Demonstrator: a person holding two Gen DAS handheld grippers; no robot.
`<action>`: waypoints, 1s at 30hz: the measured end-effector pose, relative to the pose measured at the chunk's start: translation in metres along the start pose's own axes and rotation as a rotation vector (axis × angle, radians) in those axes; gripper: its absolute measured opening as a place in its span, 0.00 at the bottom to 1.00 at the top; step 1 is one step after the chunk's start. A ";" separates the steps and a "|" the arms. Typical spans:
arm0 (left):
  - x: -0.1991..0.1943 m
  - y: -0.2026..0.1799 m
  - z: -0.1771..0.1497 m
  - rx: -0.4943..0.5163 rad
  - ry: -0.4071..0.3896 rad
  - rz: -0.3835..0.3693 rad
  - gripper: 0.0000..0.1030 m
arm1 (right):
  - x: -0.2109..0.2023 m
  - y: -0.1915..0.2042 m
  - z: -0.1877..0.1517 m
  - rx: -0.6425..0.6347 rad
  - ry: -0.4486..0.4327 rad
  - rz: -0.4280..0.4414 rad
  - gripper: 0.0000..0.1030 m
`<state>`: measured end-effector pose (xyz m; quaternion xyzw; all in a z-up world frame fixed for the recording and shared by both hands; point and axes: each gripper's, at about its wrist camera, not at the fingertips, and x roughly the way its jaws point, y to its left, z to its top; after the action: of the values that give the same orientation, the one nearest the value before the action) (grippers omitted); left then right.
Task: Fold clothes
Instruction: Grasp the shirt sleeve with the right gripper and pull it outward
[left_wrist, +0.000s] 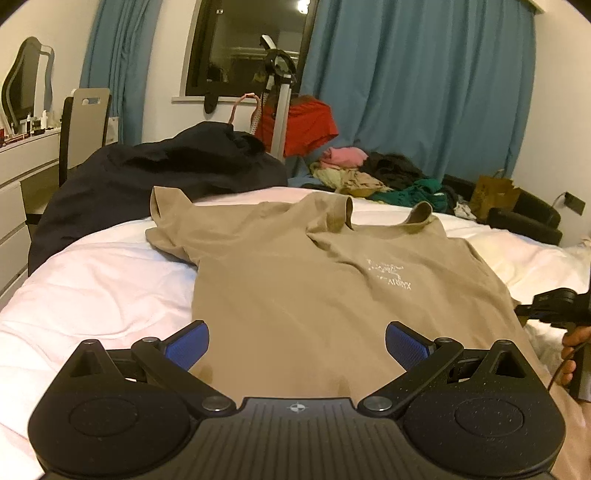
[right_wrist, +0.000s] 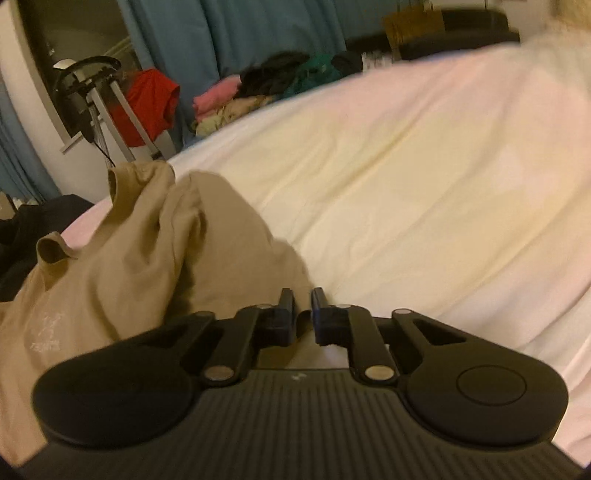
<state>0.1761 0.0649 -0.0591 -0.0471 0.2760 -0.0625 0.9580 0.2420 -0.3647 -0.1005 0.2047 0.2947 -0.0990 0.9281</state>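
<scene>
A tan T-shirt (left_wrist: 295, 280) with a small white chest logo lies face up on the white bed (left_wrist: 92, 280), collar toward the far side. My left gripper (left_wrist: 297, 345) hovers over its lower hem, blue pads wide apart and open, holding nothing. In the right wrist view the same tan T-shirt (right_wrist: 122, 266) is bunched and lifted at its right side, and my right gripper (right_wrist: 303, 310) is shut on a fold of its edge. That right gripper (left_wrist: 554, 306) also shows at the far right in the left wrist view, held by a hand (left_wrist: 570, 350).
A dark navy garment (left_wrist: 166, 166) is heaped at the bed's far left. A pile of several coloured clothes (left_wrist: 376, 173) lies beyond the bed by blue curtains (left_wrist: 424, 81). A white dresser (left_wrist: 22, 177) and chair stand left. Bare white sheet (right_wrist: 424, 184) spreads to the right.
</scene>
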 end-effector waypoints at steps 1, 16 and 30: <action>0.002 0.001 0.001 -0.002 0.000 -0.010 1.00 | -0.005 0.003 0.004 -0.014 -0.023 -0.016 0.06; 0.051 -0.019 -0.020 0.179 -0.018 -0.081 1.00 | -0.004 -0.013 0.082 0.068 -0.103 -0.056 0.06; 0.047 -0.004 -0.017 0.088 -0.048 -0.094 1.00 | 0.005 -0.016 -0.006 0.174 0.051 -0.012 0.58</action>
<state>0.2056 0.0528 -0.0976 -0.0194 0.2473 -0.1182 0.9615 0.2386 -0.3773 -0.1131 0.2849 0.3097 -0.1248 0.8985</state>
